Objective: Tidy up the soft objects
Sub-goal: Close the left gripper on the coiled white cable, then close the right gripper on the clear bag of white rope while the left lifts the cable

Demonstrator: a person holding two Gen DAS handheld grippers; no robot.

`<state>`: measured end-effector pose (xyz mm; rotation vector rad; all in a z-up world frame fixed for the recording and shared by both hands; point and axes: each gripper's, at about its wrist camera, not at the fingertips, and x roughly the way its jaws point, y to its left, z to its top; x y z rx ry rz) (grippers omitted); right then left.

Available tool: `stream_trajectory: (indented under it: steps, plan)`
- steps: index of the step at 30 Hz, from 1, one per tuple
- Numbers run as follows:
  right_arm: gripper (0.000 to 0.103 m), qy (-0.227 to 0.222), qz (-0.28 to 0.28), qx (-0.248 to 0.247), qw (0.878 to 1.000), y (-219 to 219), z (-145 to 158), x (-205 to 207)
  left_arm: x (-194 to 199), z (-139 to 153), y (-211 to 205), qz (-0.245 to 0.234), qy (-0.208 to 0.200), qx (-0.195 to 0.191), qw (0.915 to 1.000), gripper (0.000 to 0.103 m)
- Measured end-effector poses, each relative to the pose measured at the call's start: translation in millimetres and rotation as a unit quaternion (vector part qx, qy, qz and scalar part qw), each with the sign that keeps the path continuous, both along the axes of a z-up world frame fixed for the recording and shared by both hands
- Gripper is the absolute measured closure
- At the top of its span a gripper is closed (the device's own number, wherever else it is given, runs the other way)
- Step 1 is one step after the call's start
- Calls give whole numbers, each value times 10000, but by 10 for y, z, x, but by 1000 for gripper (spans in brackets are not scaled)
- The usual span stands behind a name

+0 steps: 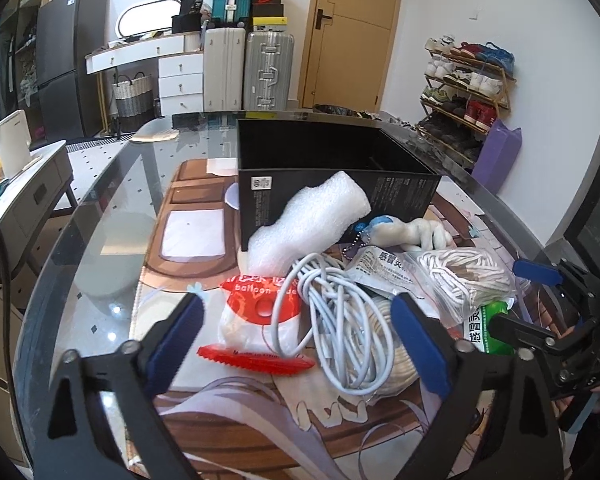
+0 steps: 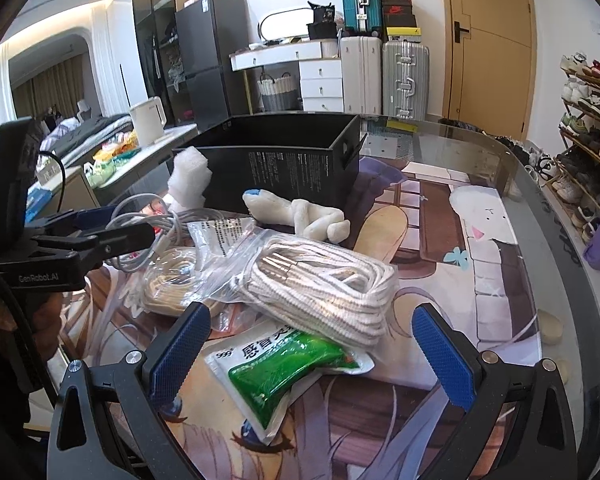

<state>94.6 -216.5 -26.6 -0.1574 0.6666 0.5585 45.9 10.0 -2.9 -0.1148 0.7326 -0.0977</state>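
An open black box (image 1: 332, 168) (image 2: 284, 164) stands at the back of the mat. In front of it lie a white foam piece (image 1: 308, 220) (image 2: 190, 180), a white plush toy (image 1: 416, 232) (image 2: 300, 212), a coiled white cable (image 1: 336, 312), a red-and-white balloon packet (image 1: 256, 316), a bagged white cord (image 1: 460, 280) (image 2: 320, 280) and a green medicine sachet (image 2: 284, 368) (image 1: 488, 324). My left gripper (image 1: 296, 344) is open, straddling the cable and balloon packet. My right gripper (image 2: 312, 356) is open over the green sachet.
A printed mat (image 2: 440, 264) covers the glass table (image 1: 100, 216). A second bagged cord (image 2: 172, 280) and a grey sachet (image 1: 384, 272) lie in the pile. Suitcases, drawers and a shoe rack (image 1: 468, 92) stand beyond the table.
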Motion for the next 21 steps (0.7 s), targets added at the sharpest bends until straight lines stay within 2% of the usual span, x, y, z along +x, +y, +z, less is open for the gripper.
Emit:
stream_trajectory:
  steps: [11,13,17,21]
  plan:
    - [1,91,334,-431,9985,124,35,187,64,-27,-118,-351,230,120,9990,56]
    - [1,98,381,-488,9980,138,45,220,56,-14,-141,-403,190,158,9989,59]
    - [1,151,611,-618,9961,179,46,298,46,0,-138,-498,169,102,9986,74]
    - [1,189,831,-778,9933,234,33,367,28,21,-119,-570,155,61,9982,79]
